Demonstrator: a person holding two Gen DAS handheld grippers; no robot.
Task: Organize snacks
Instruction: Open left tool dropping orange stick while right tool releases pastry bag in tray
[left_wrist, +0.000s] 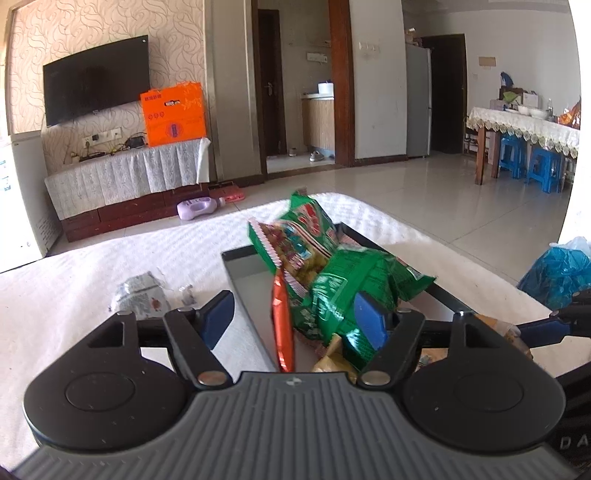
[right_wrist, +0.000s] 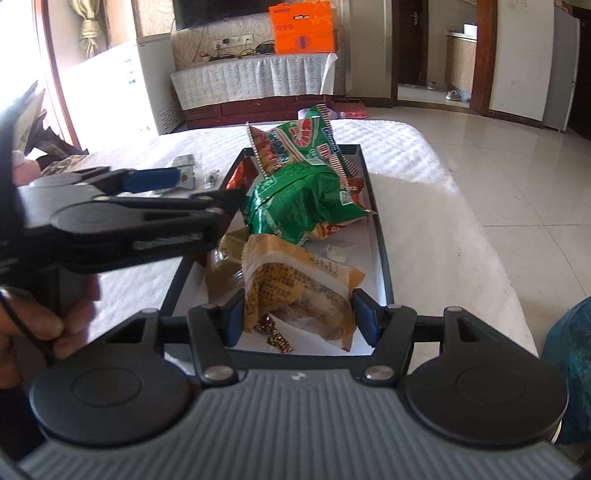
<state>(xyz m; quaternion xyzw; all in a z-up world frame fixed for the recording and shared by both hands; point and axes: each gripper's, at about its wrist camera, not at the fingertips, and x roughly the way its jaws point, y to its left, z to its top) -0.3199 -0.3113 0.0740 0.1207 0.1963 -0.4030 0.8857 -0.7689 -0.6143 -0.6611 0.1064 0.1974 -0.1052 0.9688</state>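
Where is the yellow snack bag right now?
In the right wrist view, the yellow snack bag sits at the near end of the tray, between the right gripper jaws, just below the green bag.

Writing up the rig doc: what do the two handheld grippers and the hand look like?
Both match: left gripper and right gripper have black linkage arms, silver pivot pins, round black discs, a ribbed grey body with a small logo, and blue finger pads. The bare hand shows at the left grip, a thin black cable beside it.

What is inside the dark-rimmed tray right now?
The tray holds two green snack bags, an orange-red packet and a yellow pastry pack between the right gripper's fingers. Anything beneath the pile is hidden.
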